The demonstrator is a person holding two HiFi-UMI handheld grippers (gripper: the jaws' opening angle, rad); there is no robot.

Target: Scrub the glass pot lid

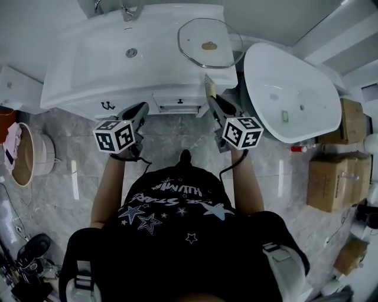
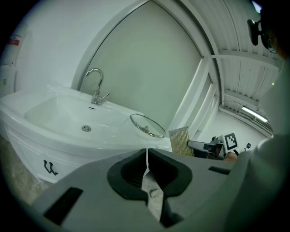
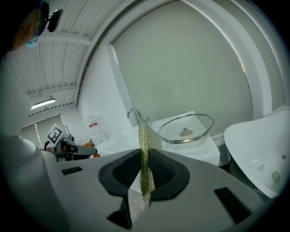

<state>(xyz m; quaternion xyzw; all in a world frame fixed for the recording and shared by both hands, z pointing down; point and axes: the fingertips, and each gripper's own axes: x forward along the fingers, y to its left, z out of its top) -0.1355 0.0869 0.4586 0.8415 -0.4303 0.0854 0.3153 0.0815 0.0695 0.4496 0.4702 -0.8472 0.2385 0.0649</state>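
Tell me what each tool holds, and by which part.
Right tool grips the scouring pad by one end; the rest sticks out past its jaws. Left tool is shut, holding nothing.

A white bench point(image 1: 88, 76) with a basin moulded into it stands ahead of the left tool point(image 2: 146, 158) and the right tool point(image 3: 144, 156). A chrome tap point(image 1: 127, 10) rises at its far edge. A glass pot lid point(image 1: 204, 35) rests on its flat end, straight ahead of the right tool. Below is a grey marbled tile floor point(image 1: 165, 141). On it stand a white oval tub point(image 1: 292, 94) just right of the right tool, cardboard boxes point(image 1: 333, 180) farther right, and a round wooden tub point(image 1: 26, 154) well left of the left tool.
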